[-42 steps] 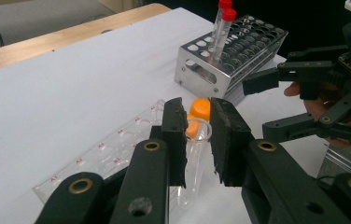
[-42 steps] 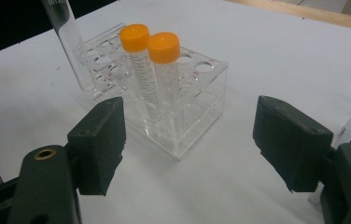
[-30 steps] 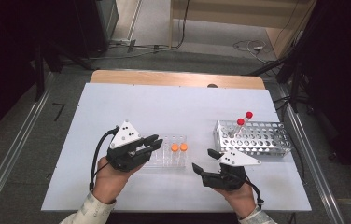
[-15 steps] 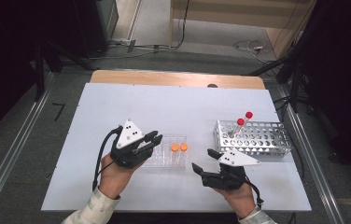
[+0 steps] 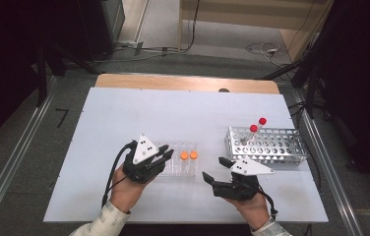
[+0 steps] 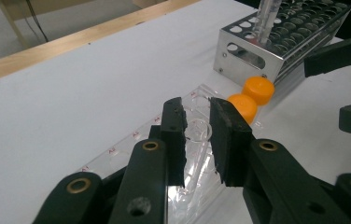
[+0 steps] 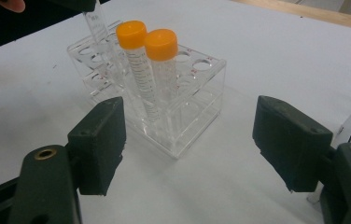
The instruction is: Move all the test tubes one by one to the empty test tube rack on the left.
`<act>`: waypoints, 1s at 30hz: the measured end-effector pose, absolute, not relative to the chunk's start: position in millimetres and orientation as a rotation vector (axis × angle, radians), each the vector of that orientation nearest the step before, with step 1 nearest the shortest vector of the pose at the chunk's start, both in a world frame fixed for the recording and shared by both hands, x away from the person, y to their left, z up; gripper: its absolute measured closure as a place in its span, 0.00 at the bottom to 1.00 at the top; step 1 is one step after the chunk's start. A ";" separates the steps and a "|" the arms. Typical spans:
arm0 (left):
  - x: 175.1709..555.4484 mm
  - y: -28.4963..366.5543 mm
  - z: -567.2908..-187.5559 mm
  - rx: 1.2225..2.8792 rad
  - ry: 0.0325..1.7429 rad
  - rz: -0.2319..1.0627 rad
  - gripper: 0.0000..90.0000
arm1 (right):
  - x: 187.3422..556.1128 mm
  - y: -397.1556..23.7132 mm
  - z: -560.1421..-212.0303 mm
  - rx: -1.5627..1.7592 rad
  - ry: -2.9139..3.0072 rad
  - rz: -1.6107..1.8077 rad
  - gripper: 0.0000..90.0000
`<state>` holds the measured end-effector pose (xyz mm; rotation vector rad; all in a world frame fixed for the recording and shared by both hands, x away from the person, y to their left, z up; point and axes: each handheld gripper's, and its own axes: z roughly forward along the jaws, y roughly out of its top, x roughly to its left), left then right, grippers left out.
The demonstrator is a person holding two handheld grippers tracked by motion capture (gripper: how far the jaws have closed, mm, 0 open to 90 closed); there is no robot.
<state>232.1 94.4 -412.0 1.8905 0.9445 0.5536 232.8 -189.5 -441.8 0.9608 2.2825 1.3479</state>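
Tube (image 6: 197, 140) upright in left gripper (image 6: 197, 140), mouth uppermost.

A white table (image 5: 138, 113) with a wooden far edge stands on grey floor (image 5: 20, 132) (cables beyond).

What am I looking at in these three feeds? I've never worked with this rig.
No robot here: a person holds black two-jaw tongs in each hand. The overhead camera looks down on a white table; the other two cameras ride on the tongs and look along their jaws.

On the table a clear plastic rack holds two orange-capped tubes, and to its right a metal rack holds two red-capped tubes.

The left tongs sit over the clear rack, jaws nearly closed around an uncapped clear tube that stands in it; whether they already grip it I cannot tell. The right tongs are open and hold nothing, pointed at the clear rack.
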 end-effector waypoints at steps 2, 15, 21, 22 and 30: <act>232.4 94.8 -412.7 1.893 0.947 0.548 0.83 | 232.9 -189.7 -441.8 0.960 2.282 1.349 0.27; 231.3 100.2 -407.1 1.852 0.940 0.462 0.75 | 234.6 -193.4 -440.3 0.982 2.262 1.347 0.28; 232.0 105.2 -404.3 1.802 0.998 0.486 0.52 | 239.4 -204.6 -435.0 1.015 2.199 1.337 0.29; 232.5 105.7 -404.4 1.792 1.020 0.502 0.45 | 240.9 -207.7 -434.1 1.024 2.183 1.328 0.29; 235.6 107.4 -406.5 1.773 1.086 0.546 0.25 | 260.8 -238.1 -432.0 1.179 2.052 1.238 0.30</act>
